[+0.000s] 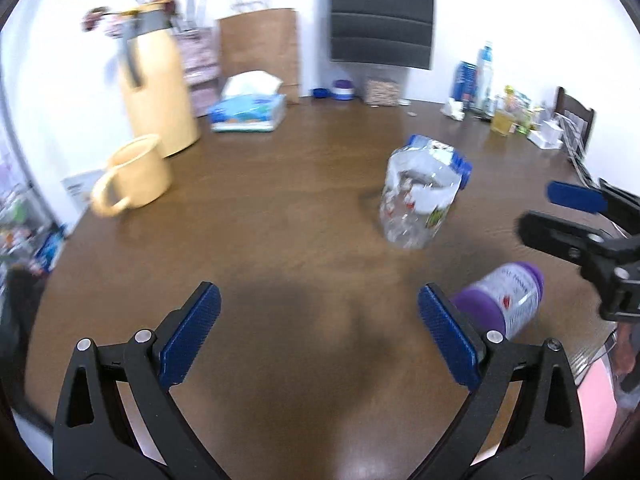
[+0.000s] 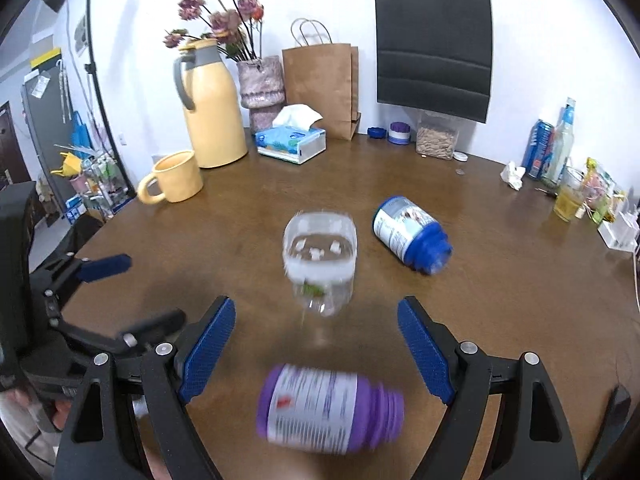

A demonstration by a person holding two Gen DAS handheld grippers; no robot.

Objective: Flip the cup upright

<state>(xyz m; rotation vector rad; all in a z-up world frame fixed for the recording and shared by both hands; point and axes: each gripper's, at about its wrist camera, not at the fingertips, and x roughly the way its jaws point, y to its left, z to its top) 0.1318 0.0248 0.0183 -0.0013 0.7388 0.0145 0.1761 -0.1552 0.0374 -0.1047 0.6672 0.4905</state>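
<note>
brown table (image 2: 500,280) under both your grippers — clear cup (image 2: 320,258) mid-table.
your left gripper (image 1: 320,328) and right gripper (image 2: 316,344) are spread wide, holding nothing; the blurred cup stands beside the blue bottle (image 2: 412,234), purple bottle (image 2: 330,410) at the near edge.

The right gripper (image 2: 316,354) is hanging spread wide above the brown table (image 2: 500,300). A clear plastic cup (image 2: 320,258) is standing just ahead, mouth upward, while a purple bottle (image 2: 330,410) is lying between the fingers.
</note>
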